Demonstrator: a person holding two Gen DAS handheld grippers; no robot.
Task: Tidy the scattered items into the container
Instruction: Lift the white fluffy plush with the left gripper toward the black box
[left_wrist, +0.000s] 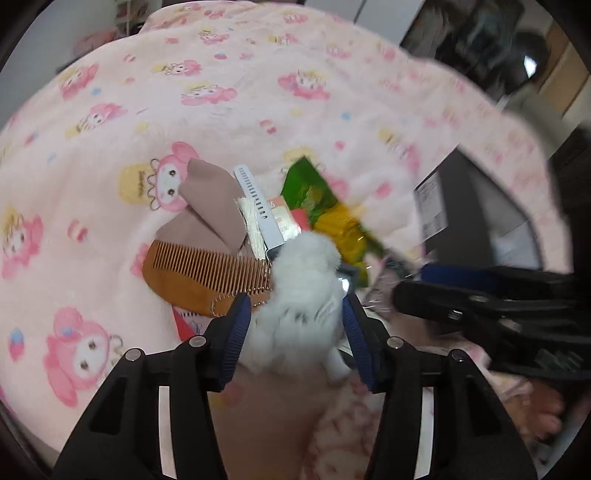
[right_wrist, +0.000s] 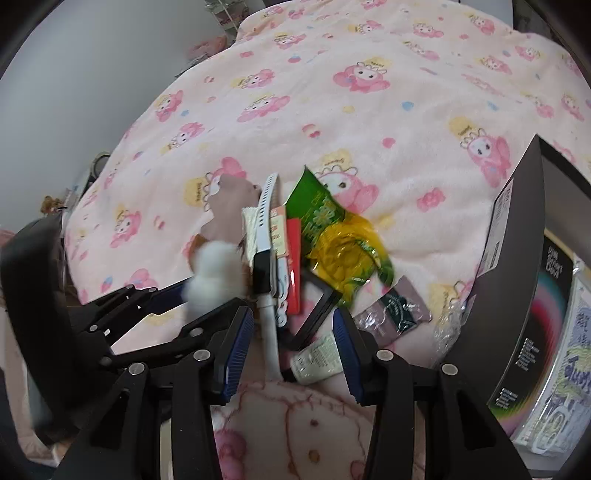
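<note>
Left gripper (left_wrist: 295, 321) clenched on the white fluffy pompom (left_wrist: 299, 295), held just above the near edge of the item pile on the pink blanket (left_wrist: 184, 92). The dark open box (right_wrist: 517, 258) lies well to the right, beyond the right gripper (right_wrist: 293, 350), whose jaws stand released over the white tube (right_wrist: 317, 360).

Comb (left_wrist: 199, 275) lies left of the pompom (left_wrist: 299, 295); box (right_wrist: 517, 266) right of the pile.

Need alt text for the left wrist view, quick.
The left tool grips a white fluffy pompom above a pile on a pink cartoon blanket: wooden comb, mauve cloth, green-yellow snack packet. The right tool enters from the right.
</note>
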